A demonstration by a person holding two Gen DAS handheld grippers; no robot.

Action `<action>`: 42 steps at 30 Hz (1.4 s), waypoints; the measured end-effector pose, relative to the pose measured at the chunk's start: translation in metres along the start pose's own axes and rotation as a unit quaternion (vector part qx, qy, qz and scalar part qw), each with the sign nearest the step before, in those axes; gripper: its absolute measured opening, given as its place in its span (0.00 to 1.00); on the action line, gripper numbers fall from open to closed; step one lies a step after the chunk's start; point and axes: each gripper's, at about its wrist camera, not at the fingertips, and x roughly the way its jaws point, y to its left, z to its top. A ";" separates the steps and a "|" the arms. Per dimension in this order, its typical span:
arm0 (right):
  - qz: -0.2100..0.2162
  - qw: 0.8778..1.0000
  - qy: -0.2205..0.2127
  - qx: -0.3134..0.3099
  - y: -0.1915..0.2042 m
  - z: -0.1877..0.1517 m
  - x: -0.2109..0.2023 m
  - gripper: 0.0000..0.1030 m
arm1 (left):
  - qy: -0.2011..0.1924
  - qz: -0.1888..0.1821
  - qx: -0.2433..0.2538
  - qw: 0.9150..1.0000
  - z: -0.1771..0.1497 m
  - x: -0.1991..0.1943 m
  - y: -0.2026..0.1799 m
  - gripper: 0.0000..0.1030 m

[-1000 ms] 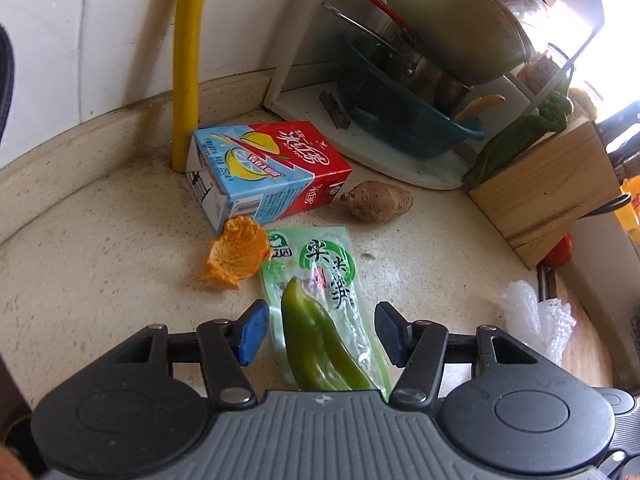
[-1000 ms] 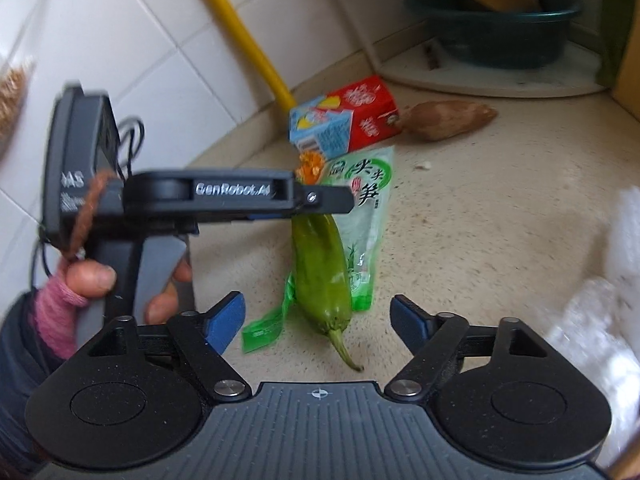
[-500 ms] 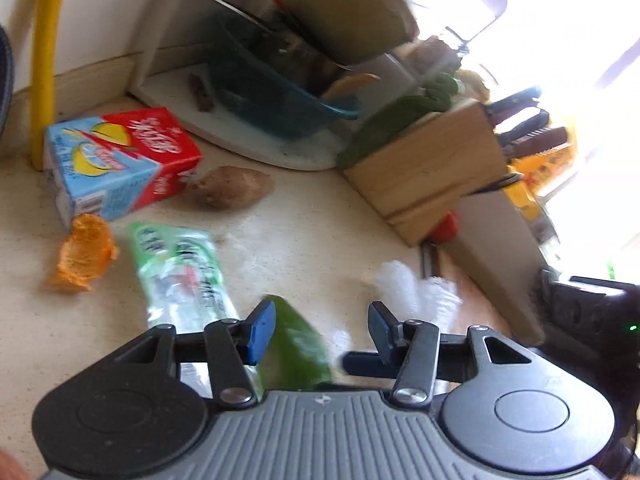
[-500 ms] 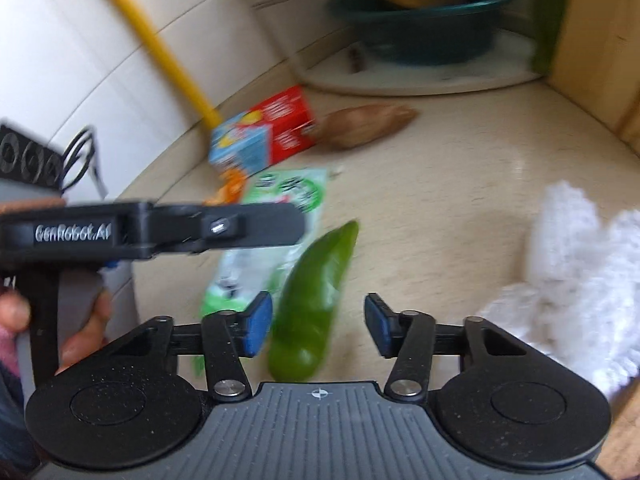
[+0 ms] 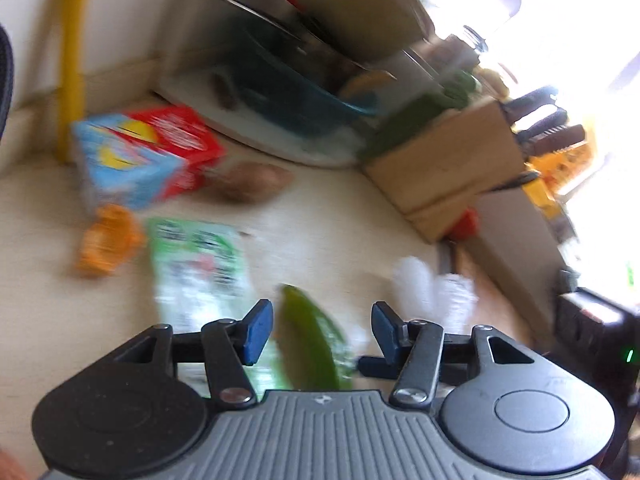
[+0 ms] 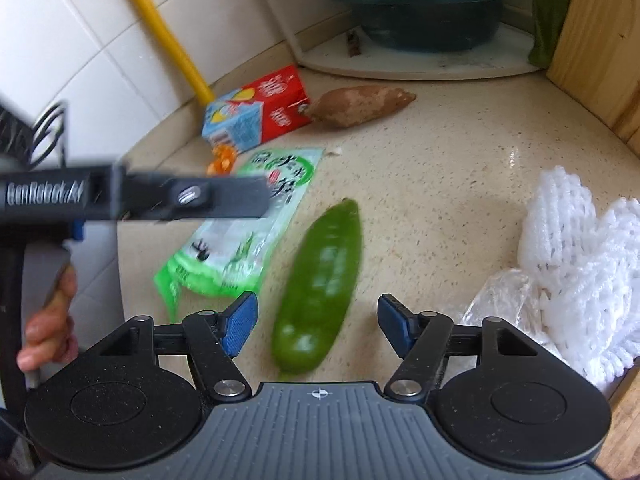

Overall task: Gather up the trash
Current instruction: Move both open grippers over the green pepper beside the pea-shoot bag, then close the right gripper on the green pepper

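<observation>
Both claws are hanging spread wide over the speckled countertop (image 6: 460,168), the right gripper (image 6: 318,322) framing a green pepper (image 6: 320,276) that is lying loose between its blue pads, pinched by nothing. The left gripper (image 5: 322,332), gripped by a hand (image 6: 50,320) at the left edge, is sitting just as empty beside it, over the green snack wrapper (image 6: 248,224) lying flat next to the pepper. Farther back, an orange peel (image 6: 222,158) is touching a red-and-blue drink carton (image 6: 256,114) by the yellow pipe (image 6: 160,28), a sweet potato (image 6: 360,106) is resting beside the carton, and white foam netting (image 6: 580,260) is heaped at the right.
</observation>
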 end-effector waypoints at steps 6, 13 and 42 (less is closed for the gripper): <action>0.002 1.000 0.007 -0.011 0.002 -0.005 0.002 0.63 | 0.050 0.006 0.032 0.998 0.011 0.029 -0.018 0.50; 0.012 1.000 0.004 0.007 -0.011 -0.005 -0.003 0.52 | 0.066 -0.012 0.009 0.998 0.015 0.038 -0.015 0.50; 0.017 0.999 0.046 -0.004 0.014 0.018 0.024 1.00 | -0.036 -0.052 -0.041 0.997 -0.014 -0.047 0.035 0.55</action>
